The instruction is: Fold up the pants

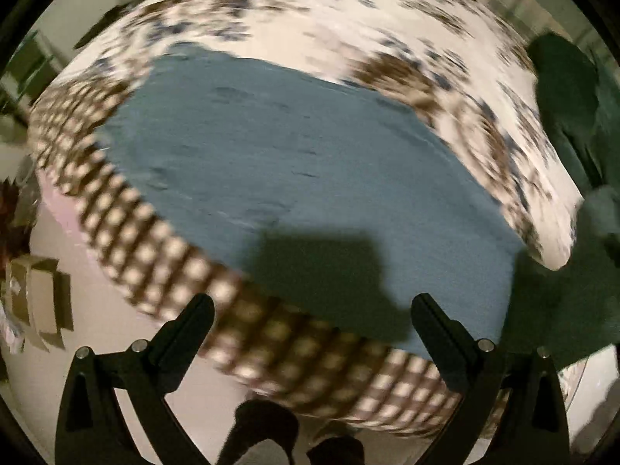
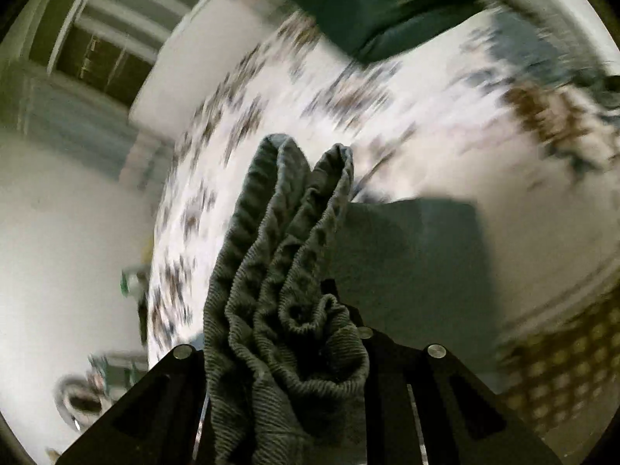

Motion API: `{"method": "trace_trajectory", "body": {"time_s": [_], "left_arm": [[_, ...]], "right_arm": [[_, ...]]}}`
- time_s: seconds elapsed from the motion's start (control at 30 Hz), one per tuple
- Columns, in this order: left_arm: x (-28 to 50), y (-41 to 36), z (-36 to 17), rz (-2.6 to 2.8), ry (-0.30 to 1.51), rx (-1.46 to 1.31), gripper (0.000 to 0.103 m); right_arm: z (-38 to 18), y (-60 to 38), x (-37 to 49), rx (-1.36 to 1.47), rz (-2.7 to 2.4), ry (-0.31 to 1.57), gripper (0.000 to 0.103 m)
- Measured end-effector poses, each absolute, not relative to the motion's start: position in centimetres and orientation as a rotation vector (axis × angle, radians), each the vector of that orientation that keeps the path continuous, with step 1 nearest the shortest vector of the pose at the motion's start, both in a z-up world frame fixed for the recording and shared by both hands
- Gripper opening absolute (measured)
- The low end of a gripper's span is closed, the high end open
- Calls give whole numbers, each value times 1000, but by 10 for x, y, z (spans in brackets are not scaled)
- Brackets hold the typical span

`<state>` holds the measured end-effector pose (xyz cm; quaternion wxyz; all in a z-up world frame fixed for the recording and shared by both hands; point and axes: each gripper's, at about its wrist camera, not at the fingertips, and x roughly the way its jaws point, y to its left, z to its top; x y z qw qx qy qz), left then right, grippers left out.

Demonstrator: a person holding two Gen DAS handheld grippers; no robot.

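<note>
In the left wrist view the blue-grey pants [image 1: 294, 170] lie spread flat on the patterned bed. My left gripper [image 1: 310, 310] is open and empty, its black fingers [image 1: 186, 325] hovering above the near edge of the bed. In the right wrist view my right gripper [image 2: 286, 310] is shut on the pants' ribbed elastic waistband [image 2: 286, 255], which bunches up between the jaws and hides the fingertips. Pants fabric [image 2: 410, 255] hangs below it. The view is motion-blurred.
The bed has a white floral cover [image 1: 387, 19] and a brown checked border [image 1: 162, 255]. A dark green cloth [image 1: 569, 116] lies at the right; it also shows in the right wrist view [image 2: 368, 7]. White floor and cardboard boxes [image 1: 38, 302] are at the left.
</note>
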<state>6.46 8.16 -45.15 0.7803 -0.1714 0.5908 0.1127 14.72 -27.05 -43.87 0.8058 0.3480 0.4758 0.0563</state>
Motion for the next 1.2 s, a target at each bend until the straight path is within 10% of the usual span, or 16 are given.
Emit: {"method": "trace_trajectory", "body": {"time_s": [0.27,0.4,0.63,0.87,1.03,1.07,1.2], "left_arm": [[56,149,-487,323,1298,-402,103],[53,166,-487,352,1294,-431,103],[93,151,-468,261,1249,-526,103],[174,85,-509,127,1371,-405,103],[205,56,-556,123,1488,-200,77],[204,55,-550,127,1447,-163,47],[193,51,-530,141,1375,-66,1]], "right_arm": [[-546,-97,166,496,230,1247,14],[-562,-66,164,406,249,1347,36],[-522,-154,155,647,322,1329,81],[-541,-259,139,588,58,1378,82],[-573,-278,139,604,-8,1496,97],[-577,-277,139,581,-13,1512,97],[-576,-269,141,526,1,1512,97]]}}
